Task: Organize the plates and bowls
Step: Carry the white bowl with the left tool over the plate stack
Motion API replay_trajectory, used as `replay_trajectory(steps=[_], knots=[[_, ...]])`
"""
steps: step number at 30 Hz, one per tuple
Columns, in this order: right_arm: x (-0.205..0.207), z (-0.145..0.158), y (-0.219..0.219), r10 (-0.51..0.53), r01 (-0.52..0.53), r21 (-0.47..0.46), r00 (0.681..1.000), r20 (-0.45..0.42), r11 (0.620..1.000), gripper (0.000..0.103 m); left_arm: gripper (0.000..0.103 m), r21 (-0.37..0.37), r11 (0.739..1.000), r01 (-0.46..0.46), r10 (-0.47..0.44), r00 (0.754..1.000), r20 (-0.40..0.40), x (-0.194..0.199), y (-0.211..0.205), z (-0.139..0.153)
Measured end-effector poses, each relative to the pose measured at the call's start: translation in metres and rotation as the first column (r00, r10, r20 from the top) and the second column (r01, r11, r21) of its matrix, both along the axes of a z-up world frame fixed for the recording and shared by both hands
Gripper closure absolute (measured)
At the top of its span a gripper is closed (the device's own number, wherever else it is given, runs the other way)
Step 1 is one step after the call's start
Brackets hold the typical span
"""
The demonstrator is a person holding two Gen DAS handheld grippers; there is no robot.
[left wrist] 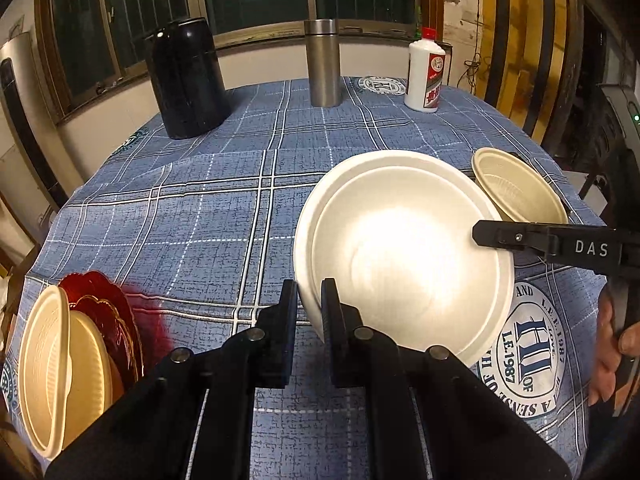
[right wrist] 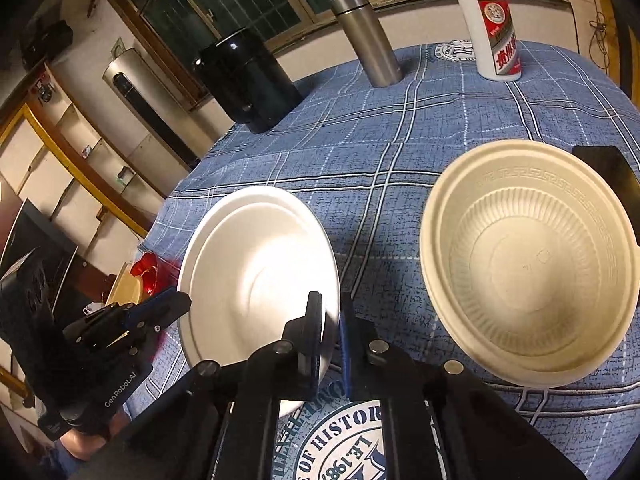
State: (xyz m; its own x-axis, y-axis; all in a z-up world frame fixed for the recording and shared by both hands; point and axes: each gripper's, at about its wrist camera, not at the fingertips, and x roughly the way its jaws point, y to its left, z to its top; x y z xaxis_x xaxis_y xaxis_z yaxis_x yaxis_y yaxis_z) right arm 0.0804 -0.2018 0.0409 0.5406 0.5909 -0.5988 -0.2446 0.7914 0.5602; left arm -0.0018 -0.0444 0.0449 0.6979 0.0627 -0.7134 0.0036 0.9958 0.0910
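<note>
White bowls (left wrist: 404,248), two nested, sit tilted on the table (left wrist: 224,216) with both tongs pinching the rim. Left tongs (left wrist: 310,312) are nearly closed, the near-left rim clamped between the pads. Right tongs (right wrist: 330,332) are likewise almost closed on the opposite rim edge; in the left wrist view the right tongs arm bears the letters "DAS", and in the right wrist view the left unit carries the marking "GenRobot.AI".

Cream ribbed bowl (right wrist: 528,264) stands upright just beside the white bowls, apart from them, on the right tongs side. Cream bowls (left wrist: 60,368) stand on edge at the table's left margin, leaning against a red plate (left wrist: 108,308).

Tablecloth is blue plaid with round printed crests; legible fragments read "LE·1987", "SENSE OF", "OF HISTOR".

Along the far table edge stand a black canister (left wrist: 186,80), a steel flask (left wrist: 323,62) and a white bottle (left wrist: 426,72) with red cap and red label bearing Chinese characters.
</note>
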Motion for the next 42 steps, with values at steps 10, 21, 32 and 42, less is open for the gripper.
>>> replay_trajectory(steps=[10, 21, 32, 42], knots=[[-0.020, 0.018, 0.009, -0.021, 0.023, -0.037, 0.997, 0.074, 0.999, 0.095, 0.093, 0.002, 1.000, 0.001, -0.001, 0.999, 0.037, -0.016, 0.001, 0.005], [-0.058, 0.035, 0.014, -0.086, 0.085, 0.017, 0.991, 0.103, 0.996, 0.095, 0.093, 0.034, 0.999, 0.009, -0.013, 0.994, 0.112, -0.040, 0.007, 0.020], [-0.066, 0.056, 0.044, -0.064, 0.065, -0.009, 0.989, 0.130, 0.998, 0.095, 0.093, 0.004, 1.000, -0.024, 0.023, 0.985, 0.168, -0.058, 0.036, 0.034], [-0.071, 0.081, 0.077, -0.018, 0.020, -0.012, 0.987, 0.159, 1.000, 0.094, 0.093, -0.043, 0.997, -0.066, 0.075, 0.969, 0.237, -0.076, 0.073, 0.051]])
